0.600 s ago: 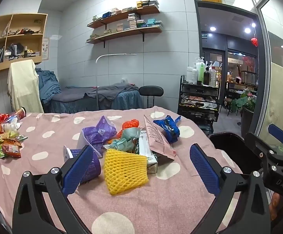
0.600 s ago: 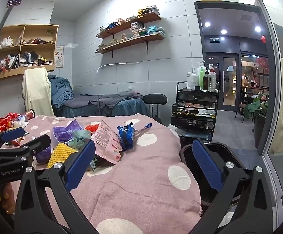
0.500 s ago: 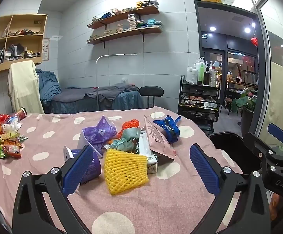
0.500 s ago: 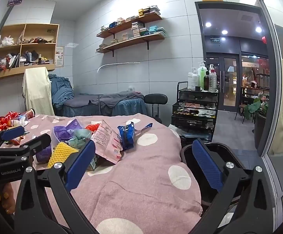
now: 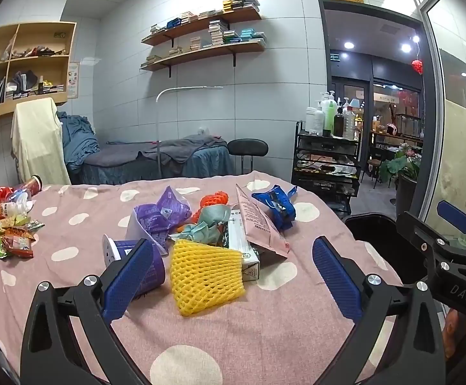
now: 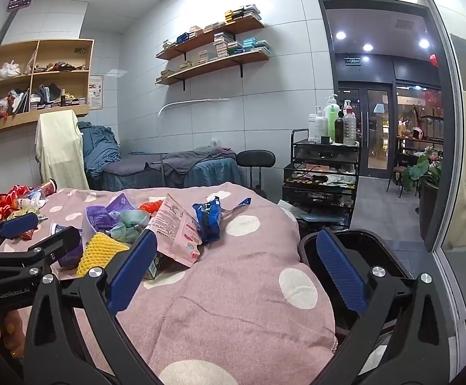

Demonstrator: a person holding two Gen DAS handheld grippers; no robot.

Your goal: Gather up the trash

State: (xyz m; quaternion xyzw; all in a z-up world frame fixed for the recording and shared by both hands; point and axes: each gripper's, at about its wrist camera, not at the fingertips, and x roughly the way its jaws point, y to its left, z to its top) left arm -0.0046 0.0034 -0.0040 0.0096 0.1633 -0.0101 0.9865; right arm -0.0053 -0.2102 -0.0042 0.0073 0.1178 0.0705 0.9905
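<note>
A heap of trash lies on the pink dotted bed cover [image 5: 265, 327]: a yellow foam net [image 5: 205, 274], a purple cup [image 5: 149, 271] on its side, a purple wrapper [image 5: 160, 215], a pink pouch [image 5: 257, 224], a blue wrapper [image 5: 276, 205] and a white carton [image 5: 244, 250]. My left gripper [image 5: 229, 279] hovers open just before the yellow net, nothing between its pads. My right gripper [image 6: 236, 269] is open above the cover's right edge, beside a black bin [image 6: 358, 250]. The pink pouch [image 6: 178, 227] and blue wrapper [image 6: 208, 219] lie ahead of it to the left.
More snack packets and a bottle [image 5: 11, 221] lie at the bed's far left. A black trolley with bottles [image 5: 329, 160], a black stool [image 5: 249, 147] and a massage bed [image 5: 155, 160] stand behind. A glass wall [image 6: 457, 160] runs along the right.
</note>
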